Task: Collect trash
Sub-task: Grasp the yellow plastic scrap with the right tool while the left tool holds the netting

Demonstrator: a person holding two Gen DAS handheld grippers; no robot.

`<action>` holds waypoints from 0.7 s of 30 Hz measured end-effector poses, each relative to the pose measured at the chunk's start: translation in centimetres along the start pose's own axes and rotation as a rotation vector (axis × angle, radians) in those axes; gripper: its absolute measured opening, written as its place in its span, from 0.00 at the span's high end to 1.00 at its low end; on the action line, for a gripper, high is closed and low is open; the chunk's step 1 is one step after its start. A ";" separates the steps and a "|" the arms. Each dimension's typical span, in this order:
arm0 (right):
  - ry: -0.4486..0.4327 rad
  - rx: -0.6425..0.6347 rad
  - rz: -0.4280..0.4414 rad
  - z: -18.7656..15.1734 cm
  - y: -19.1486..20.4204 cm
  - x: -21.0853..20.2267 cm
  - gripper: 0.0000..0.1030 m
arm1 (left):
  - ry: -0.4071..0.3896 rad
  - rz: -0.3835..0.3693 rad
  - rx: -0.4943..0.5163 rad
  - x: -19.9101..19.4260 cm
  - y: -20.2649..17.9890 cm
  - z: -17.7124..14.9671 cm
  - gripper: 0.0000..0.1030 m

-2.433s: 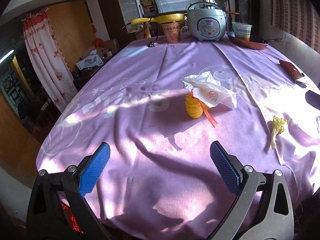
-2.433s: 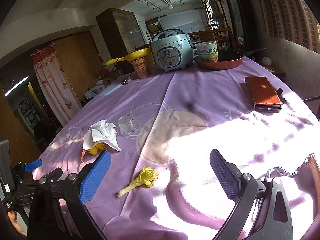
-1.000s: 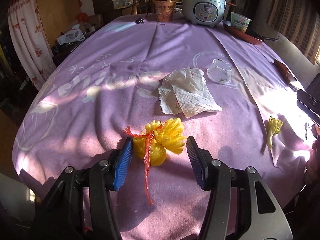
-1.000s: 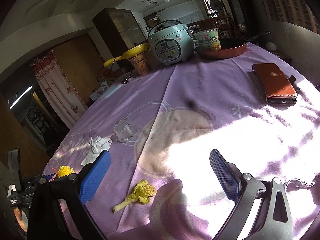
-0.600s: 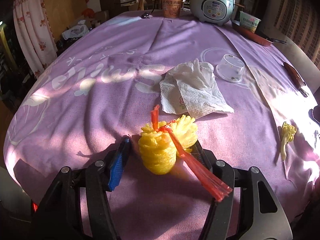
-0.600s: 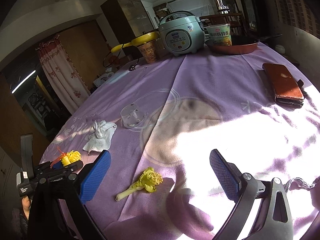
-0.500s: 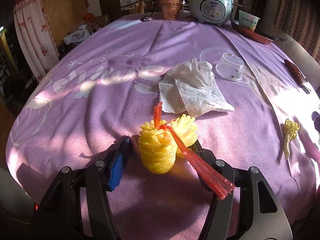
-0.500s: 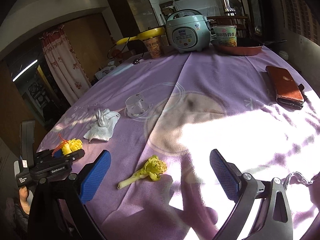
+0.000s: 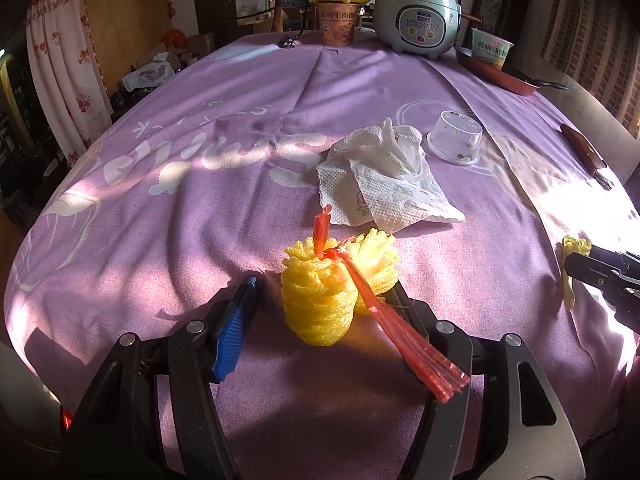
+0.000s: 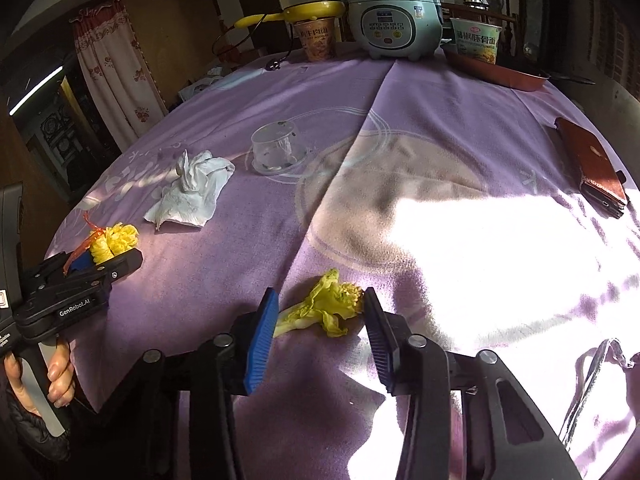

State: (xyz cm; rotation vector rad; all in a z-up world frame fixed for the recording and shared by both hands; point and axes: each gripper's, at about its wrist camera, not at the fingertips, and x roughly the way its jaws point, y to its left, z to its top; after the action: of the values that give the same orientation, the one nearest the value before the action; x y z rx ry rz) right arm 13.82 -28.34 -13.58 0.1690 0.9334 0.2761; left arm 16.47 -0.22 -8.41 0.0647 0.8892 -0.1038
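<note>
A round table point(image 10: 400, 92) is covered by a purple cloth printed with white lettering and rings. At the far edge a grey rice cooker point(image 10: 394, 20), a brown noodle cup point(image 10: 318, 38) topped by a yellow racket-like thing, and a red pan point(image 10: 498, 70) carrying a green noodle cup are set. A brown wallet point(image 10: 592, 164) is laid at the right. An upturned clear plastic cup point(image 10: 278, 148) and a crumpled white paper towel point(image 10: 192, 188) are seen mid-table. A yellow foam net point(image 9: 320, 292) with a red strip is found near left, a yellow-green vegetable scrap point(image 10: 324, 308) near centre.
</note>
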 end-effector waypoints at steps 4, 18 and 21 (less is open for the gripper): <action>-0.042 -0.019 -0.002 0.1 0.7 -0.4 0.86 | -0.007 -0.016 -0.004 -0.2 0.2 0.0 0.41; -0.138 -0.013 0.101 1.5 2.1 -3.5 0.96 | -0.076 -0.054 -0.080 -4.6 2.7 0.3 0.66; -0.167 -0.023 0.116 1.7 2.6 -4.8 0.96 | -0.101 -0.045 -0.082 -5.9 2.9 0.3 0.67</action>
State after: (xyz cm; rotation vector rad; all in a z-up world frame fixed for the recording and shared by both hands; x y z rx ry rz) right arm 12.05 -27.33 -8.23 0.2223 0.7553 0.3743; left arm 13.30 3.01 -3.58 -0.0371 0.7932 -0.1115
